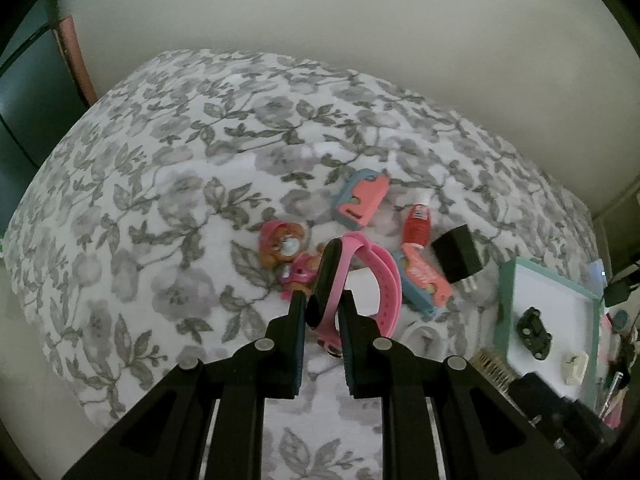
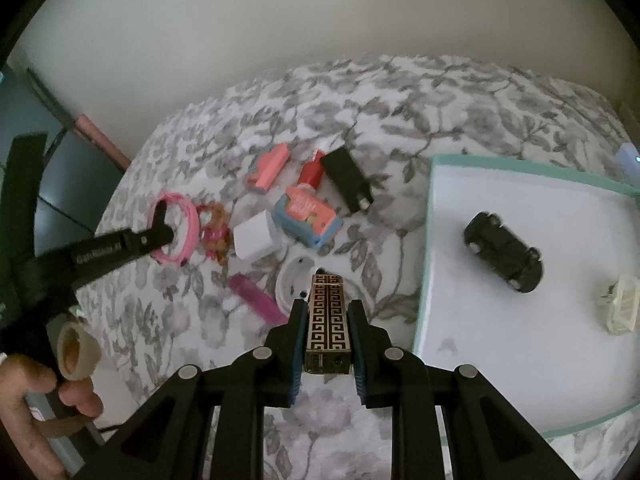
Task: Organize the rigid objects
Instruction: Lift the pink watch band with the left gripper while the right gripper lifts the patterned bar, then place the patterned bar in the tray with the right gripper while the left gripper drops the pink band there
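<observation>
My left gripper (image 1: 322, 302) is shut on a pink watch (image 1: 372, 276) with a black face, held just above the floral bedspread (image 1: 160, 184); it also shows in the right wrist view (image 2: 176, 232). My right gripper (image 2: 328, 308) is shut on a black-and-gold patterned box (image 2: 329, 320), left of the teal-rimmed white tray (image 2: 430, 208). The tray holds a black toy car (image 2: 506, 252) and a cream clip (image 2: 620, 308).
On the bedspread lie a toy dog figure (image 1: 286, 250), two pink-and-blue toys (image 2: 308, 216) (image 2: 268, 170), a red bottle (image 2: 312, 172), a black charger (image 2: 346, 184), a white cube (image 2: 252, 238), a white round socket (image 2: 296, 284) and a magenta bar (image 2: 256, 298).
</observation>
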The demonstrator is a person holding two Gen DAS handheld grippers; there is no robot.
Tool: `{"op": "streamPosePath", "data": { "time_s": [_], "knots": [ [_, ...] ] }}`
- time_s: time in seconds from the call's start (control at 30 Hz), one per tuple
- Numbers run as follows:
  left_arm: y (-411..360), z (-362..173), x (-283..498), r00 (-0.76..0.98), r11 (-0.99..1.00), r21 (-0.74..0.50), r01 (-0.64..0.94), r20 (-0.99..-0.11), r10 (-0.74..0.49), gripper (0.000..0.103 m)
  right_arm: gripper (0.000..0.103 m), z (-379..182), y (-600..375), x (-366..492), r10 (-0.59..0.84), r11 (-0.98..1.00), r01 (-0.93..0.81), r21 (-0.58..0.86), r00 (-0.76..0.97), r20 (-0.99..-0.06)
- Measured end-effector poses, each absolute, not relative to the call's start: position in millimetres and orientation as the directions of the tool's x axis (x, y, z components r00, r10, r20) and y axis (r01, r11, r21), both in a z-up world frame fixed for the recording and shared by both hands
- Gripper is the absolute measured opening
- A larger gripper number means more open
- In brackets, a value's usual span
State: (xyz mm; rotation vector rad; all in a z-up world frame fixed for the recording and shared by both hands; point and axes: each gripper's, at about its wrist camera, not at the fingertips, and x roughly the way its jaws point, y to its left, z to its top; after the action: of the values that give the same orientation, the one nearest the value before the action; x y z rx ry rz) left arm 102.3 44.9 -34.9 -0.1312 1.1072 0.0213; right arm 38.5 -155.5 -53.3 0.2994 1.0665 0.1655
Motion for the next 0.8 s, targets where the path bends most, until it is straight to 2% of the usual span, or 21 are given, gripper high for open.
{"op": "streamPosePath", "data": {
  "time_s": [0.27,0.5,0.8],
  "knots": [
    [-11,-24,92,0.466,0.995,-0.093,0.046,-0.879,-0.103,0.016,0.022,-32,-213,28,0.184,0.935,0.147,0.324,0.579,-0.794],
    [-81,-25,73,0.461,0.978,-0.013,0.209,-0.88,-0.11,0.017,0.022,-34,-270,14,0.078,0.901,0.299,0.314,0.6,-0.796],
    [-157,-65,42,0.406,0.915,0.083,0.395,-0.909,-0.093,0.017,0.022,-55,-311,5,-0.037,0.871,0.426,0.243,0.551,-0.834]
  ]
}}
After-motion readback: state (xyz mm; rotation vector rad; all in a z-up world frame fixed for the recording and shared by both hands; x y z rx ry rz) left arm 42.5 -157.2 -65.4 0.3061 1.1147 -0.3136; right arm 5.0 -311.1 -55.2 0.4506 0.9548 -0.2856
